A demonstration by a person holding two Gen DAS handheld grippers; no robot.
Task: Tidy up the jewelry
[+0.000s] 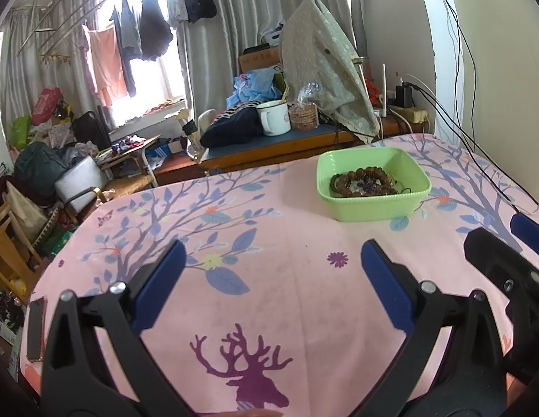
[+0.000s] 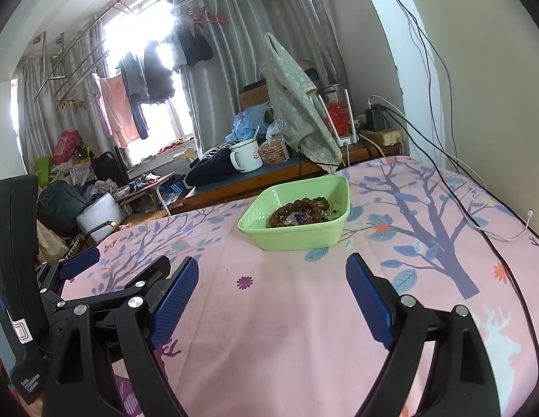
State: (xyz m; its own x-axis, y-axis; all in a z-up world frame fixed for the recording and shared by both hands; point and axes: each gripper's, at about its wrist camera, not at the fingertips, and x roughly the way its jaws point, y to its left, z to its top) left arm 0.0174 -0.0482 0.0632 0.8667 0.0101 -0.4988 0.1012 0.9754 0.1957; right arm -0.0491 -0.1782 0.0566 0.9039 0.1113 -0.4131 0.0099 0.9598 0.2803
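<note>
I had the left gripper (image 1: 272, 271) and right gripper (image 2: 271, 286) both spread wide with nothing between the pads, side by side over the pink cloth (image 1: 293, 299). The jewelry (image 2: 304, 212) lay ahead, well apart from both, heaped in the green tray (image 2: 297, 234): brown bead bracelets, the rest too tangled to tell.

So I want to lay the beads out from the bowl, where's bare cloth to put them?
The pink cloth is free between the green bowl and both open tools, left tool, right tool. By the wall it is crowded: cables trail across.
</note>
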